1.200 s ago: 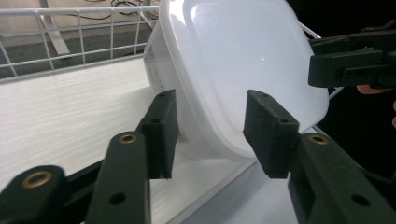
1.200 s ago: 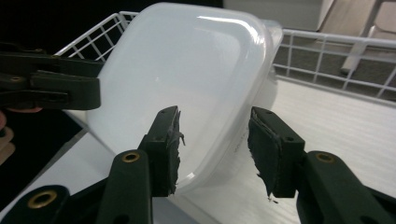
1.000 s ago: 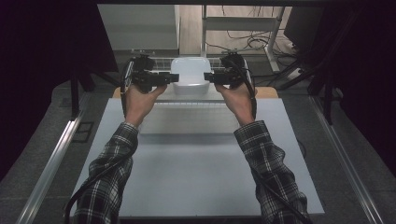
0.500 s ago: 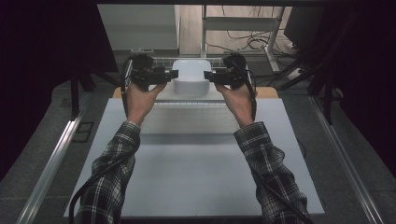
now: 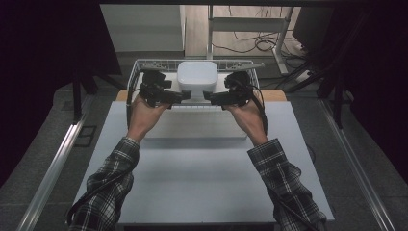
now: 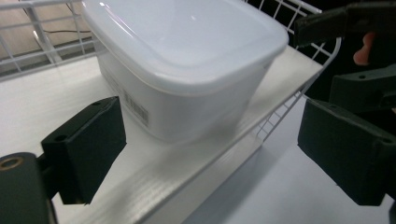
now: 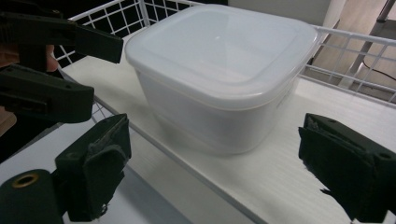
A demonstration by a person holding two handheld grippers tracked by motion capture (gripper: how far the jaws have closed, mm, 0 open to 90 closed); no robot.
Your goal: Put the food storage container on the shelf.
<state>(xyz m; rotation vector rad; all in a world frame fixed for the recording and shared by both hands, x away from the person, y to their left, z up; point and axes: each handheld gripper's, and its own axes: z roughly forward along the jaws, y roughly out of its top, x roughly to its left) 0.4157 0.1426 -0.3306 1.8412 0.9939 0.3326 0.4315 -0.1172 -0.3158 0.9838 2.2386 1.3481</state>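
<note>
A white square container with a lid (image 5: 197, 77) stands on a white board inside a white wire basket (image 5: 136, 65) at the far edge of the table. My left gripper (image 5: 177, 98) and right gripper (image 5: 211, 98) hover by the basket's near side, tips turned toward each other below the container. In the left gripper view the container (image 6: 187, 70) sits ahead of the left gripper (image 6: 215, 154), untouched. The right gripper (image 7: 222, 172) frames the container (image 7: 219, 70) the same way. Both pairs of jaws have just been opening, and nothing lies between the pads.
The white board (image 7: 261, 182) juts out toward me beyond the basket's wire front (image 6: 280, 116). A pale grey table (image 5: 202, 187) spreads in front. Metal rails (image 5: 53, 168) run along both sides, and cables and a stand (image 5: 250, 29) lie beyond.
Both grippers, earlier pressed against the container's sides, have opened and drawn back toward me and slightly down. The container now rests in the basket.
</note>
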